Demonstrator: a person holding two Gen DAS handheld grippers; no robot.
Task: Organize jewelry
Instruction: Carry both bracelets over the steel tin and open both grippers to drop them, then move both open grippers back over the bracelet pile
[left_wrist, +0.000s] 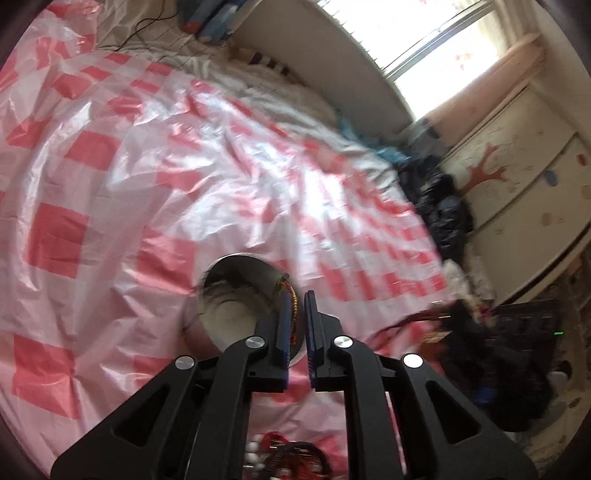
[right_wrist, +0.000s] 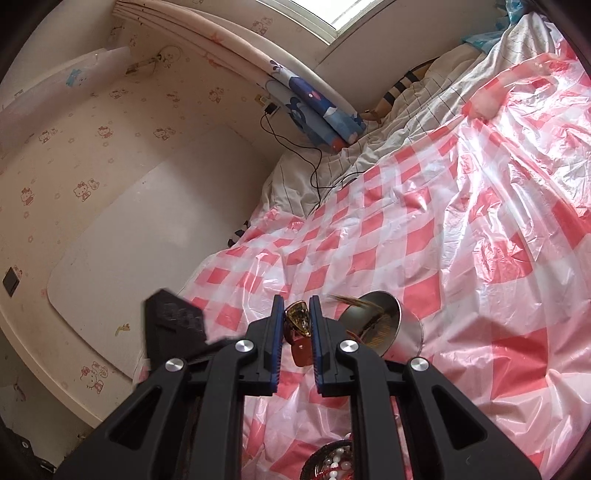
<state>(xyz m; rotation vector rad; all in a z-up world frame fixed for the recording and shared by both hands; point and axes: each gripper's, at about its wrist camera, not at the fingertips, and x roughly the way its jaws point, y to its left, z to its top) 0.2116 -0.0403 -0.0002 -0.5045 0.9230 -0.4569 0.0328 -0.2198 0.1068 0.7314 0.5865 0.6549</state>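
A gold and amber piece of jewelry (right_wrist: 298, 321), faceted and glossy, sat pinched between the blue pads of the right gripper (right_wrist: 296, 312), whose jaws stood only narrowly apart and clenched on it; a reddish part of the piece hung just below the pads. Just beside it, a metal cup (right_wrist: 384, 326) stood on the red and white checked plastic sheet (right_wrist: 461, 229), and a beaded gold strand (right_wrist: 354, 301) hung blurred over the cup's rim. From the left wrist view, the left gripper (left_wrist: 298, 310) hovered at the same cup (left_wrist: 236, 295), jaws slightly parted with a narrow gap; the beaded strand (left_wrist: 293, 306) showed in that gap against the cup's rim, and whether the pads pressed on it could not be told. At the bottom edge of both views lay a dark dish of more jewelry (right_wrist: 332, 461), with white beads and red pieces. The sheet covered a bed, with a wallpapered wall (right_wrist: 92, 166) beyond.
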